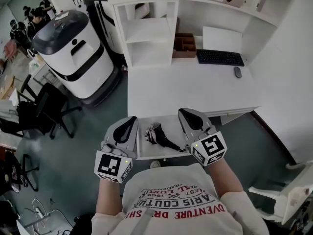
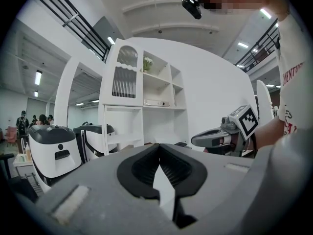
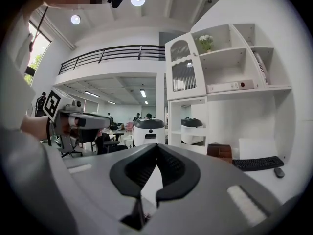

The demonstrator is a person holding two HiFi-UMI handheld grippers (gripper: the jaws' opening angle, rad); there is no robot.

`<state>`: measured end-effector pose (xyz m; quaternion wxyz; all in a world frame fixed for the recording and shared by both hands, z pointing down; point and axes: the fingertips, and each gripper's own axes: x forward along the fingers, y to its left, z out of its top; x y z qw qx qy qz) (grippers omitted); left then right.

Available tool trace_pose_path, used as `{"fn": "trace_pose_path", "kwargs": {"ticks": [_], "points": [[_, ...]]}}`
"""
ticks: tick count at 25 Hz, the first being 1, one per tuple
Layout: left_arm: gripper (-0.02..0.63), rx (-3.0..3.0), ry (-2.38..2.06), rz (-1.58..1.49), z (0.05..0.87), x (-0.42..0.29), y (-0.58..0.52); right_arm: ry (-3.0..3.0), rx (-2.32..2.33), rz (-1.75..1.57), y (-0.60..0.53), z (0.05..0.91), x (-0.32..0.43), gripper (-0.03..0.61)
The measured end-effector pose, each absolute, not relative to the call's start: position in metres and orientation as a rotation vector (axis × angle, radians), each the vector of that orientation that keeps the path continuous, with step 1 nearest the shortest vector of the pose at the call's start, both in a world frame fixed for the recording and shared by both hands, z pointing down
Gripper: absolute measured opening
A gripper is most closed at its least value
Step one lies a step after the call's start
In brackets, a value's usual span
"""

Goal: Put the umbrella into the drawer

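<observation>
A folded dark umbrella (image 1: 159, 136) lies inside the open white drawer (image 1: 171, 125), pulled out from under the white desk (image 1: 195, 89). My left gripper (image 1: 131, 121) hovers over the drawer's left side and my right gripper (image 1: 184, 113) over its right side, both above the umbrella and apart from it. Both point roughly level. In the left gripper view the left gripper (image 2: 159, 146) has its jaws together on nothing, with the right gripper (image 2: 215, 137) beside it. In the right gripper view the right gripper (image 3: 157, 146) is likewise shut and empty, and the left gripper (image 3: 83, 120) shows at the left.
On the desk lie a black keyboard (image 1: 220, 58), a mouse (image 1: 237, 72) and a brown box (image 1: 184, 45), below white shelves (image 1: 149, 33). A large white and grey machine (image 1: 73, 53) and black office chairs (image 1: 46, 109) stand at the left. A white chair (image 1: 288, 195) is at the right.
</observation>
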<state>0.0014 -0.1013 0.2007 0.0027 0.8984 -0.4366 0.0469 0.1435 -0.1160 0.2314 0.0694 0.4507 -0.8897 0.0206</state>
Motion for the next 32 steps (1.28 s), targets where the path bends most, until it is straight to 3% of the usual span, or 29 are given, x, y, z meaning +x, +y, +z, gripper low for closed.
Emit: {"fn": "trace_pose_path", "kwargs": {"ticks": [32], "points": [[0.003, 2.761, -1.451, 0.083, 0.202, -0.01, -0.1, -2.708, 1.393, 0.039, -0.11, 0.225, 0.137, 0.0]]}}
